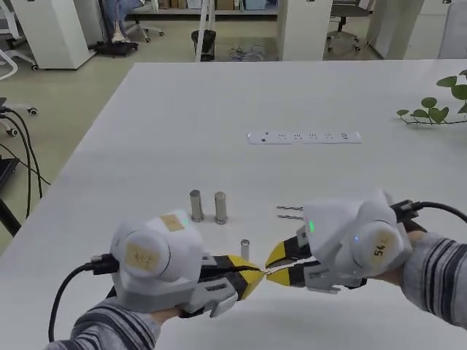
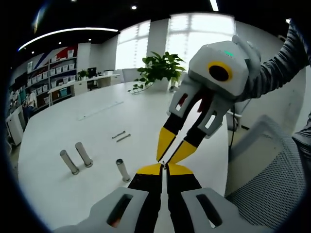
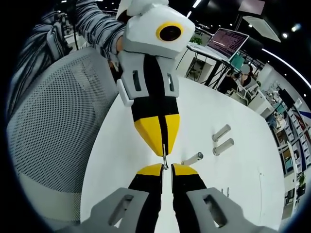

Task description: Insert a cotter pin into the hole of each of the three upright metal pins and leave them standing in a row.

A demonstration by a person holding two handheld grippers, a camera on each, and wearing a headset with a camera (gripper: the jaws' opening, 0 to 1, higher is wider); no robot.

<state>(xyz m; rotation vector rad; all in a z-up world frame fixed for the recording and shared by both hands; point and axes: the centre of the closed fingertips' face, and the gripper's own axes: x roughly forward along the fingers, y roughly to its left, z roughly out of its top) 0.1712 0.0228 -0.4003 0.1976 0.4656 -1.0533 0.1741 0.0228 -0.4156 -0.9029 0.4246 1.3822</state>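
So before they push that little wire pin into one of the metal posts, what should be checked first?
1. Left gripper holds the cotter pin: ok, its jaws are shut on it.
2. Right gripper grips the same pin: cannot tell, a narrow gap shows between its jaws.
3. Posts upright: ok for the nearest metal pin, left rear metal pin and right rear metal pin.
4. Posts in a row: not ok, the nearest one stands apart from the rear pair.
5. Nearest post's hole faces the grippers: cannot tell.
6. Spare cotter pins ready: ok, two lie on the table.
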